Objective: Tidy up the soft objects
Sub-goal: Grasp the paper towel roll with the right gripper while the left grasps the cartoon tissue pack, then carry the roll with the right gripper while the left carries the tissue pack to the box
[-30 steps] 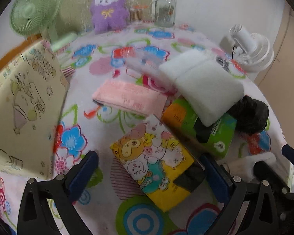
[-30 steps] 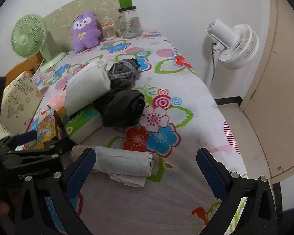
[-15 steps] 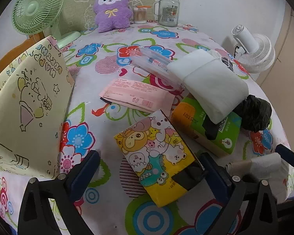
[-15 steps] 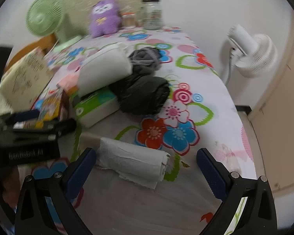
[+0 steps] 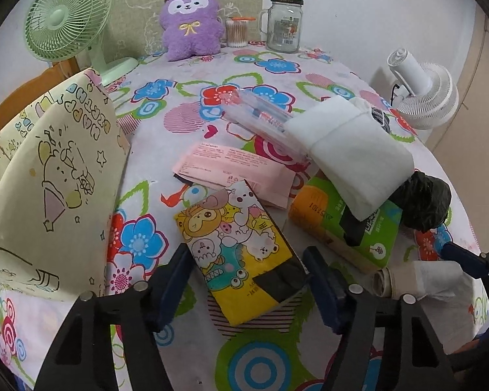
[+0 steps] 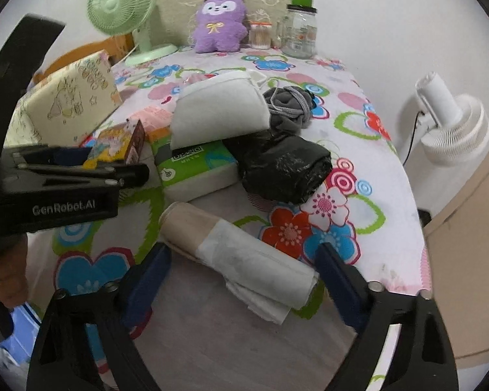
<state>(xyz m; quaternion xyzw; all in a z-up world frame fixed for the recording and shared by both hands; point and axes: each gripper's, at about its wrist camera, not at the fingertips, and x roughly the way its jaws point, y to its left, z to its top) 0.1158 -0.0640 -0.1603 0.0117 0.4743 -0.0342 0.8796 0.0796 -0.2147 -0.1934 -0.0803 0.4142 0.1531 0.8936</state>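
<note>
Step in hand: we are closing in on two soft items at once, one per hand, at the near edge of the counter (image 5: pixel 185 120) with its flowered cloth.
Left tongs (image 5: pixel 247 280): the jaws are closing around the yellow cartoon tissue pack (image 5: pixel 238 247); the pack lies between them, with the pads at its long sides but, as far as we can tell, not yet pressing.
Right tongs (image 6: pixel 241 272): the jaws are closing astride the white paper roll (image 6: pixel 241 254), which lies flat on the counter; the pads stand clear of it on both sides.
Where the things are: the tissue pack sits near and left of the green tissue pack (image 5: pixel 352 224); the roll lies near, just right of the tissue pack. Farther off, a white folded pad (image 5: pixel 352 150) rests on the green pack, with a black bag bundle (image 6: pixel 283 169) beside it.
Likely target: the open patterned bag (image 5: pixel 52 176) at far left, though we only guess that.
Next move: we judge both pairs of tongs must finish closing, gently, since both things crush easily, then lift.
</note>
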